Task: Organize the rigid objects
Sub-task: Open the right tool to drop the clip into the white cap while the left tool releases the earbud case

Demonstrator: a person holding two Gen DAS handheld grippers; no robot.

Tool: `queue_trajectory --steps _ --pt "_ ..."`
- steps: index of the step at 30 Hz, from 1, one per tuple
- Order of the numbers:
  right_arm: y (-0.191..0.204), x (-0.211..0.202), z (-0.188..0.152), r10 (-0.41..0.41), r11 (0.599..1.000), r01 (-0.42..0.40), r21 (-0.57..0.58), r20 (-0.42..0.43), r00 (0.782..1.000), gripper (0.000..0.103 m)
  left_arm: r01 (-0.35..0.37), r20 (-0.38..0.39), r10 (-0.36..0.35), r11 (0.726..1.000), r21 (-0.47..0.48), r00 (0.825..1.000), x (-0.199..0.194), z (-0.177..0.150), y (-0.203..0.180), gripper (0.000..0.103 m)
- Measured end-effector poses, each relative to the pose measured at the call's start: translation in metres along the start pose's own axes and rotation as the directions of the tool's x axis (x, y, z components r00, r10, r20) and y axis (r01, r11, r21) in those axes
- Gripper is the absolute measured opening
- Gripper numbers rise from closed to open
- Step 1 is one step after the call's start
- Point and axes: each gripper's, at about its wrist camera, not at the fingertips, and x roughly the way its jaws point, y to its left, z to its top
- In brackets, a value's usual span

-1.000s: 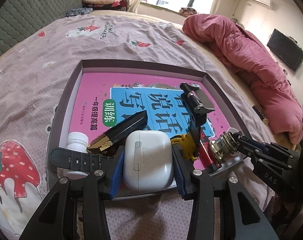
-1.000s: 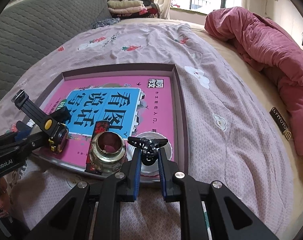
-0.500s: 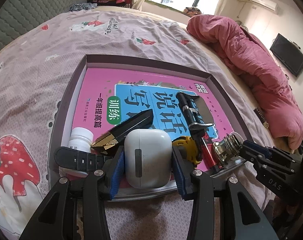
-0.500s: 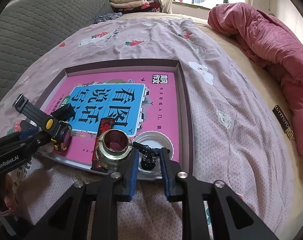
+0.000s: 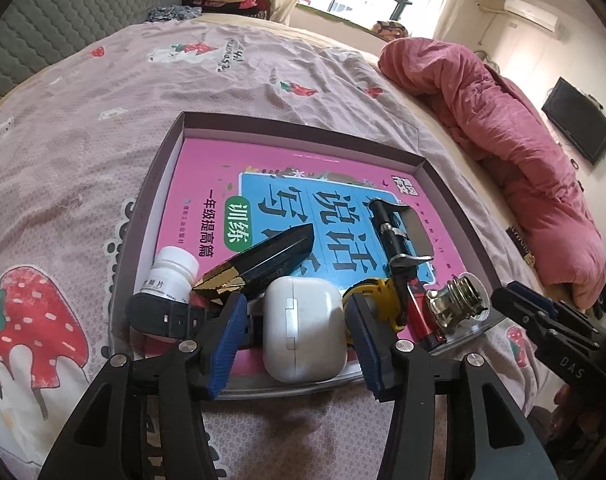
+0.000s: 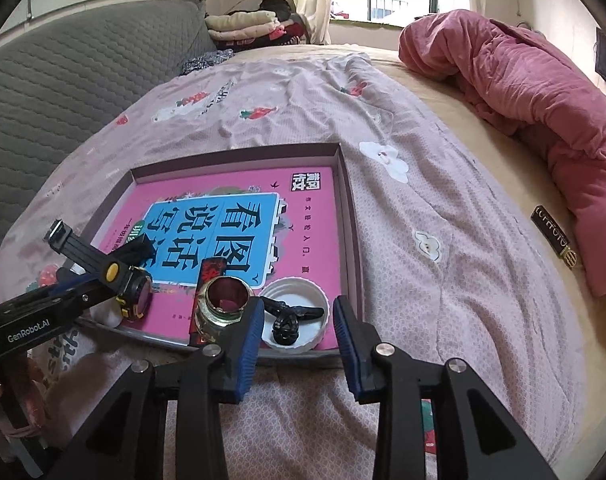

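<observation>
The left hand-held gripper (image 5: 297, 330) is released, its pads either side of the white case (image 5: 303, 328) low in the frame, inside the tray (image 5: 143, 216). The right hand-held gripper (image 6: 295, 328) is released too, straddling the cap (image 6: 297, 304) holding a black clip (image 6: 289, 320) at lower centre.

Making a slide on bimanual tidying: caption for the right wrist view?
Open right gripper above a white lid holding a black clip, inside the tray.

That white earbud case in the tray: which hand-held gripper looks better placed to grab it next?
The left hand-held gripper. Its open fingers sit either side of the white earbud case at the near edge of the tray. The right hand-held gripper is open over the white lid in the opposite near corner.
</observation>
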Motion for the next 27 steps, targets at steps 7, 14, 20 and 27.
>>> queue_trajectory --steps 7,14,20,27 --pt "-0.001 -0.012 -0.002 0.008 1.0 -0.009 0.01 0.038 0.999 0.041 -0.008 0.045 0.008 1.0 0.007 0.999 -0.02 -0.001 -0.002 0.063" --pt "0.003 -0.028 -0.002 0.03 1.0 -0.029 -0.006 0.083 0.996 0.044 -0.019 0.073 0.018 1.0 0.011 0.997 -0.043 -0.009 -0.009 0.066" --pt "0.007 -0.049 -0.006 0.056 0.998 -0.055 -0.01 0.126 0.99 0.049 -0.038 0.081 0.036 0.999 0.025 0.996 -0.062 -0.02 -0.02 0.074" --pt "0.006 -0.071 -0.015 0.072 0.997 -0.073 -0.003 0.16 0.984 0.054 -0.094 0.106 0.088 0.995 0.046 0.99 -0.084 -0.03 -0.034 0.077"
